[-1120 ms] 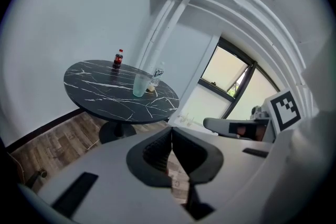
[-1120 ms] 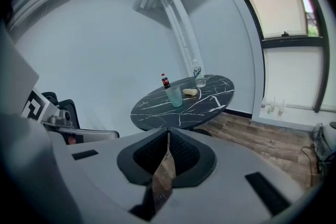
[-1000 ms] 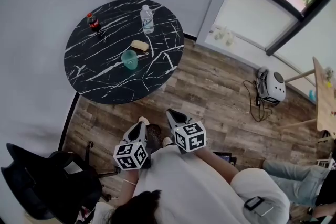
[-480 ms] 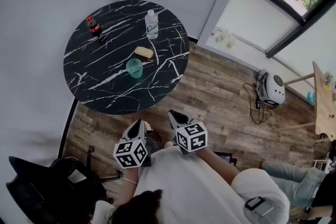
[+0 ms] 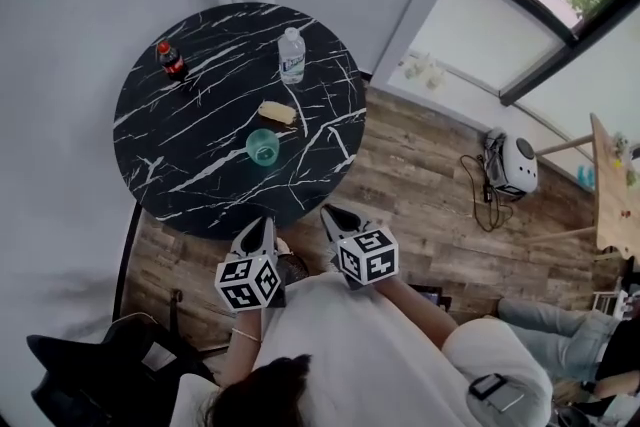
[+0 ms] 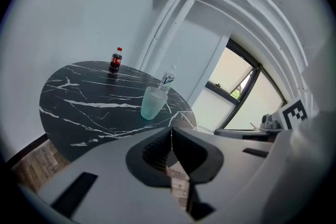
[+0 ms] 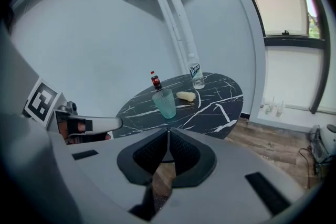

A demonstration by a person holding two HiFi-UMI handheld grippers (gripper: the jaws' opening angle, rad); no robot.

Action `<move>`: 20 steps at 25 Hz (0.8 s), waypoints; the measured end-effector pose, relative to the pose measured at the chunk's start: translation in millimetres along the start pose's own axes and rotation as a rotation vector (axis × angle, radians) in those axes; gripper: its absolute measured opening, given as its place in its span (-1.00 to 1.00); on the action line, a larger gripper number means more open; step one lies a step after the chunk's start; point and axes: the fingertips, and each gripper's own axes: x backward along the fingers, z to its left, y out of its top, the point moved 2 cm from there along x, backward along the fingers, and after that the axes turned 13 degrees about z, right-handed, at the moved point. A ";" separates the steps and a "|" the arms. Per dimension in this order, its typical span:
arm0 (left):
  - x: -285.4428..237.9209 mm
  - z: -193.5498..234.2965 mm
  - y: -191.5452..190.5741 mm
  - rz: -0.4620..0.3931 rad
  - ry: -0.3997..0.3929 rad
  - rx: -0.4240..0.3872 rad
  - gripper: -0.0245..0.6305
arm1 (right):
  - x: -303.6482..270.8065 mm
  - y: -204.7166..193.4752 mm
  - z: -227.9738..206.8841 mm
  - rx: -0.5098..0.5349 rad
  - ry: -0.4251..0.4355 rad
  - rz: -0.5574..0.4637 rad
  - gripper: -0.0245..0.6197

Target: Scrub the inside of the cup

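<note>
A pale green translucent cup (image 5: 263, 147) stands upright near the middle of the round black marble table (image 5: 170, 165); it also shows in the left gripper view (image 6: 152, 103) and the right gripper view (image 7: 166, 103). A yellowish sponge (image 5: 278, 113) lies just behind the cup (image 7: 186, 95). My left gripper (image 5: 262, 227) and right gripper (image 5: 330, 214) are both shut and empty, held close to my body at the table's near edge, well short of the cup.
A small cola bottle (image 5: 171, 60) and a clear water bottle (image 5: 291, 56) stand at the table's far side. A dark chair (image 5: 100, 375) is at lower left. A white appliance with a cable (image 5: 515, 163) sits on the wooden floor at right.
The view has moved closer to the table; both grippers now sit nearer its near edge. Both stay shut.
</note>
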 end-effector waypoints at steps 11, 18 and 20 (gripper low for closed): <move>-26.2 44.5 42.3 0.037 -0.034 -0.049 -0.88 | -29.6 37.1 4.3 -0.074 -0.050 -0.030 -0.80; -43.7 59.2 55.8 0.076 -0.083 -0.112 -0.54 | -34.0 47.1 7.7 -0.130 -0.087 -0.064 -0.80; -50.8 62.4 57.4 0.081 -0.075 -0.136 -0.46 | -31.4 48.2 4.3 -0.161 -0.099 -0.080 -0.80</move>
